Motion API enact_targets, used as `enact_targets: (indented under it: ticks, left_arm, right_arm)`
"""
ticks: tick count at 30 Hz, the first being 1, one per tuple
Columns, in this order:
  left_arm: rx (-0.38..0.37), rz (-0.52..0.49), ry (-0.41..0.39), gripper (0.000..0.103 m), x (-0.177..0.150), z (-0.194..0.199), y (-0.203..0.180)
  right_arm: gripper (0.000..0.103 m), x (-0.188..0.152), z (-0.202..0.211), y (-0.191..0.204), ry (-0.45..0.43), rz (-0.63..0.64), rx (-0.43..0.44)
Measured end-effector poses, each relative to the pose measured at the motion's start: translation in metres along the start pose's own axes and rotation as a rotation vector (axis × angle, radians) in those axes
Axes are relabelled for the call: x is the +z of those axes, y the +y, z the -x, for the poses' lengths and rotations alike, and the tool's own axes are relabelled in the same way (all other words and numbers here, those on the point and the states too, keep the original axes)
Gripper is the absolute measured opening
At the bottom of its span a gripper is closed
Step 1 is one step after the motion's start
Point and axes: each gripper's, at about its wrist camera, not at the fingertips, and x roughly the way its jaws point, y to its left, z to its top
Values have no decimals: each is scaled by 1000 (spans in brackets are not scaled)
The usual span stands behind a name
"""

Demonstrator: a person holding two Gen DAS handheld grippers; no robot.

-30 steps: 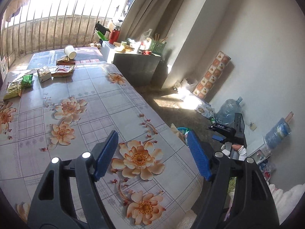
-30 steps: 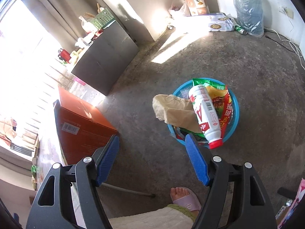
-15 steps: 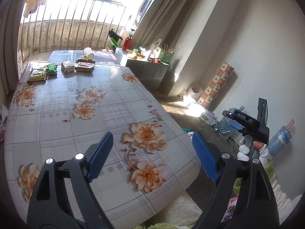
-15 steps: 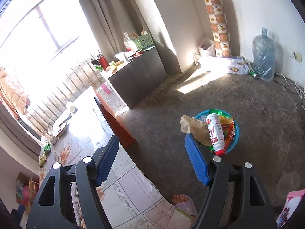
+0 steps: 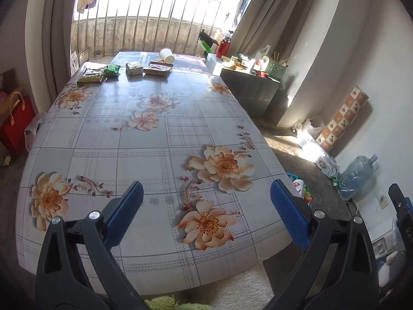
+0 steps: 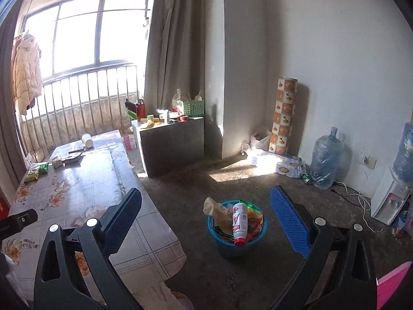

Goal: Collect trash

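Both the left gripper (image 5: pixel 205 206) and right gripper (image 6: pixel 205 215) have just opened wide with nothing between them, and the leftover crinkly green snack wrappers (image 5: pixel 99 73) at the table's far end look light, floppy and slippery, so I'd pinch an edge.

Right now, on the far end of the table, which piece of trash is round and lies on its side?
The white paper cup, tipped over at the far edge. The other pieces near it are flat packets.
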Motion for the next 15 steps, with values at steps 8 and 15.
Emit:
enact_targets:
  ticks: [8, 15]
  left_arm:
    - [54, 27, 64, 95, 0, -17, -10]
    - [84, 27, 158, 95, -10, -37, -20]
  right_arm:
    - [97, -15, -12, 30, 121, 152, 98]
    - [97, -28, -41, 35, 293, 123, 142]
